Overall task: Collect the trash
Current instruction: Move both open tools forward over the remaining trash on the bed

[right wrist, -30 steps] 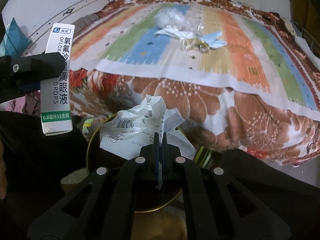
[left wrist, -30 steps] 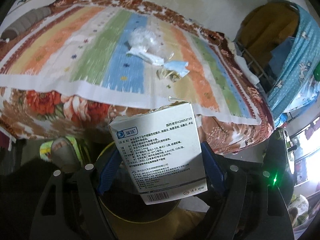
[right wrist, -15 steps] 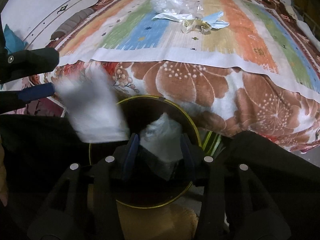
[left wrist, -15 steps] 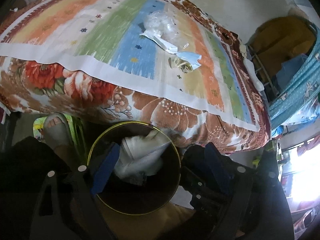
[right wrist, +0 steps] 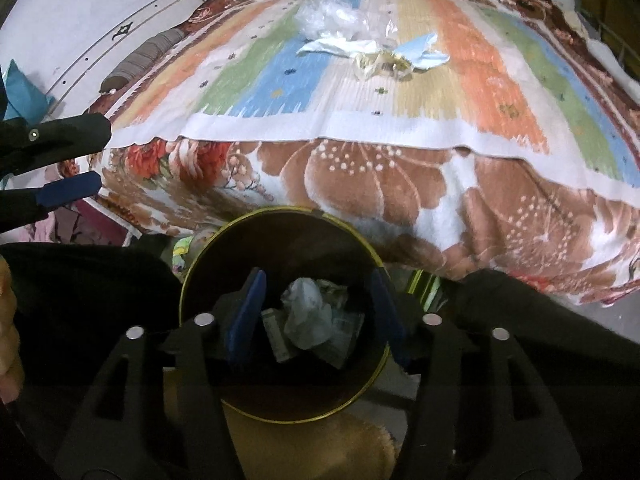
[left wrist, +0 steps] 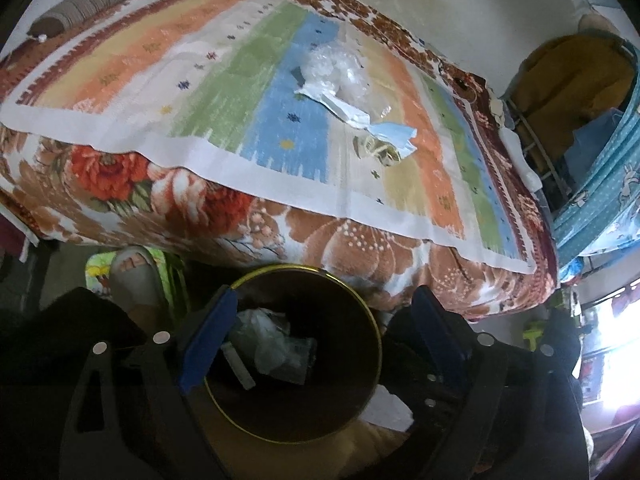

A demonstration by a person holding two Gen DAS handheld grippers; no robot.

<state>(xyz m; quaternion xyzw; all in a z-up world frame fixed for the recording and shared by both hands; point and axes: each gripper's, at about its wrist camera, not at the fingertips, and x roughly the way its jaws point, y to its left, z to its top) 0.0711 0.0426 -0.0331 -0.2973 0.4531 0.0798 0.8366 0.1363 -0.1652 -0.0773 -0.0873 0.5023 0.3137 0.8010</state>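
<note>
A dark round bin with a gold rim point(left wrist: 370, 320) point(right wrist: 280, 211) stands on the floor against the bed. Crumpled white paper point(left wrist: 266, 340) point(right wrist: 306, 314) and a small box point(right wrist: 278, 336) lie inside it. My left gripper point(left wrist: 324, 320) is open and empty above the bin. My right gripper point(right wrist: 316, 304) is open and empty above the bin too. More trash lies on the striped bedspread point(left wrist: 224, 92): a clear plastic wad point(left wrist: 332, 70) point(right wrist: 326, 18), a white wrapper point(left wrist: 336, 104) point(right wrist: 336, 46), a blue mask point(left wrist: 394, 136) point(right wrist: 424, 52) and a yellowish wrapper point(left wrist: 378, 148) point(right wrist: 378, 66).
A floral blanket point(right wrist: 380, 184) hangs over the bed's near edge. A foot in a sandal point(left wrist: 132, 276) is on the floor left of the bin. A grey bolster point(left wrist: 86, 6) lies at the bed's far left. The left gripper's fingers point(right wrist: 66, 192) show in the right wrist view.
My left gripper opened and let go of the white medicine box. My right gripper opened and let go of the crumpled paper. Both now lie in the bin.
</note>
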